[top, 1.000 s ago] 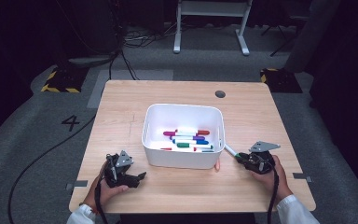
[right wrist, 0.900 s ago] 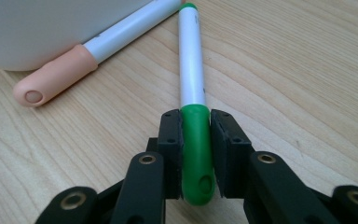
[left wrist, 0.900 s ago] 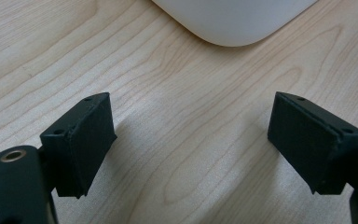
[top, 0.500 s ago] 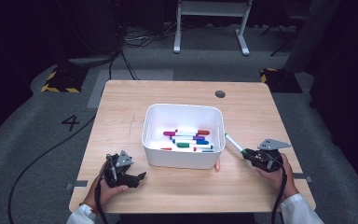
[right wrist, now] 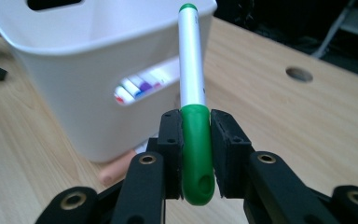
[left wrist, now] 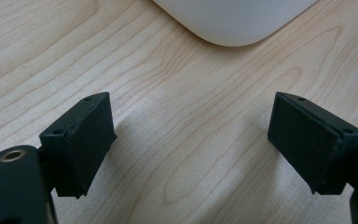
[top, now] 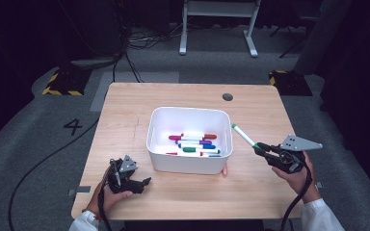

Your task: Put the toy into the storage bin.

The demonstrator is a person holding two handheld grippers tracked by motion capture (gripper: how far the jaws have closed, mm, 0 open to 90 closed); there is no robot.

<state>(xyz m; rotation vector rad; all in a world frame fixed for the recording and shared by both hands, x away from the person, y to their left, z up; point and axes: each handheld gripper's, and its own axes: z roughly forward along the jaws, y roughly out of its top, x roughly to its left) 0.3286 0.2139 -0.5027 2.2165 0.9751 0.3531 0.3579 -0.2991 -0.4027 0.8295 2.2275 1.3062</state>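
At near worktop [top: 125, 110] edge: left gripper [top: 147, 182] low over wood, fingers [left wrist: 81, 140] spread wide, nothing between, bin [top: 189, 166] corner just ahead. Right gripper [top: 258, 147] beside bin's right wall, raised off wood, fingers [right wrist: 170, 140] clamped on marker [right wrist: 193, 93] at green cap; white barrel angles up toward bin rim. Pink object [right wrist: 116, 170] at bin's foot. Farther: more markers [top: 192, 143] lying inside bin.

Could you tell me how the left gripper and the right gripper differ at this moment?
The left gripper is open and holds nothing; the right gripper is shut on the green marker. The left gripper rests low on the table before the white bin; the right gripper is raised beside the bin. Both have black jaws.
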